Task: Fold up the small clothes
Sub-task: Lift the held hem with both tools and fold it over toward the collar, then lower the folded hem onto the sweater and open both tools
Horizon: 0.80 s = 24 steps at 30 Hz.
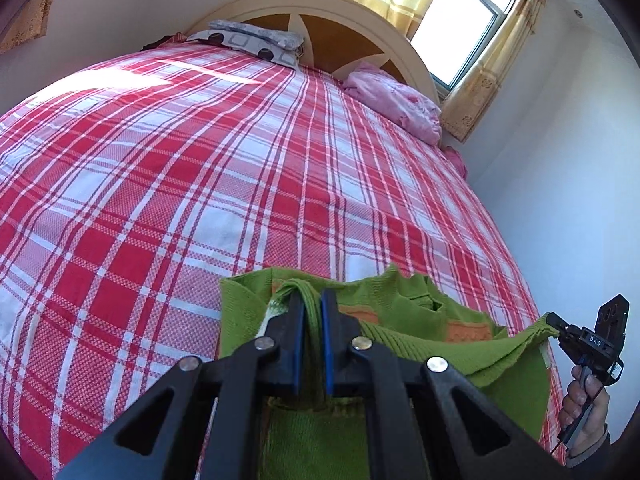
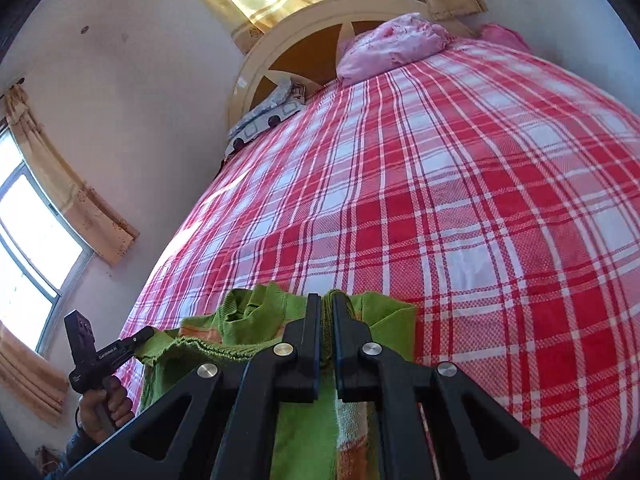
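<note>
Beyond both sets of fingers stretches the bed (image 1: 200, 168), covered in a red and white plaid sheet, its arched headboard (image 1: 320, 28) at the far end. Against the headboard lie a pink pillow (image 1: 396, 100) and a grey patterned pillow (image 1: 248, 40). Between the two grippers hangs the green knit garment (image 1: 404, 320) with orange stripes, stretched over the near end of the bed. The left gripper (image 1: 313, 312) pinches one edge of it; the right gripper (image 2: 327, 320) is clamped on the other.
</note>
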{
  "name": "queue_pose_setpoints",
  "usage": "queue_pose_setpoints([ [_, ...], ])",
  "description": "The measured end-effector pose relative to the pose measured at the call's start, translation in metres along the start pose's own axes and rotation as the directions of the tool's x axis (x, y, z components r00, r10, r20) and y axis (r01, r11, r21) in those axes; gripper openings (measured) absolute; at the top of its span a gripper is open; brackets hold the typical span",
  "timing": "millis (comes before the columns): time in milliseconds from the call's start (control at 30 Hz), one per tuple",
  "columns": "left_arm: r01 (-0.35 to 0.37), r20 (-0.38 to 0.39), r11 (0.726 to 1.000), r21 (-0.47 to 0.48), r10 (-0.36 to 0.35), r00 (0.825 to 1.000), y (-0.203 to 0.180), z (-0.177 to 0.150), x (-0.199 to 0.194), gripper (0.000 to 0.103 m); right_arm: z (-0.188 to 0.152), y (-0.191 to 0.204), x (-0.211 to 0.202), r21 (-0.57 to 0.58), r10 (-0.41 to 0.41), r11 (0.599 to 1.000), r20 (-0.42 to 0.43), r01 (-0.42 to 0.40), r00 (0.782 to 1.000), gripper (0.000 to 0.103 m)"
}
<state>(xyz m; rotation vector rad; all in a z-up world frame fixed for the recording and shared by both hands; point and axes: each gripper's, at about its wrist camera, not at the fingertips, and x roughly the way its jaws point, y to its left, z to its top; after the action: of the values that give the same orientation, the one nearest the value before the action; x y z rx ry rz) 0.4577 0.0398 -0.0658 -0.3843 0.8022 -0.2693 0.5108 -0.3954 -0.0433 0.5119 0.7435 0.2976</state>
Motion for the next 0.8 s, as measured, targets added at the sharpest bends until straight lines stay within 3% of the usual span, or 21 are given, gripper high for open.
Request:
queue_pose_setpoints([
  [67,-0.028,-0.008,0.999,-0.038,0.028,1.0,0.008,0.002,0.008,0.016,0.004,-0.013,0.018,0.037,-0.024,0.999,-0.001,0.024,1.0,0.009],
  [133,-0.037,-0.002,0.996,-0.083,0.037,0.999,0.018,0.004,0.008,0.023,0.006,-0.022,0.032,0.051,-0.087,0.995,-0.032,0.088,0.996,0.043],
  [167,-0.035,-0.002,0.995,-0.096,0.035,0.999,0.023,0.004,0.006,0.032,0.006,-0.025,0.034,0.056,-0.115,0.992,-0.039,0.117,0.993,0.07],
  [233,-0.052,0.004,0.994,-0.094,0.052,0.999,0.026,0.0,0.001,0.043,0.001,-0.024,0.027,0.043,-0.098,0.994,-0.005,0.098,0.995,0.072],
  [333,-0.091,-0.017,0.993,-0.076,0.09,0.996,0.031,-0.012,-0.005,0.043,-0.011,-0.015,0.014,-0.007,-0.126,0.992,-0.015,0.126,0.992,0.072],
  [467,-0.063,-0.067,0.995,-0.075,0.058,0.996,0.032,-0.038,-0.016,0.043,-0.042,-0.004,-0.015,-0.032,-0.086,0.996,-0.052,0.084,0.995,0.072],
  [633,-0.084,-0.059,0.995,0.046,0.086,0.995,0.019,-0.066,-0.038,0.043,-0.085,0.008,-0.045,-0.08,-0.083,0.994,-0.102,0.075,0.991,0.072],
  [800,-0.099,-0.058,0.992,0.08,0.104,0.993,0.025,-0.077,-0.046,0.043,-0.121,0.01,-0.063,-0.079,-0.075,0.995,-0.136,0.065,0.988,0.071],
])
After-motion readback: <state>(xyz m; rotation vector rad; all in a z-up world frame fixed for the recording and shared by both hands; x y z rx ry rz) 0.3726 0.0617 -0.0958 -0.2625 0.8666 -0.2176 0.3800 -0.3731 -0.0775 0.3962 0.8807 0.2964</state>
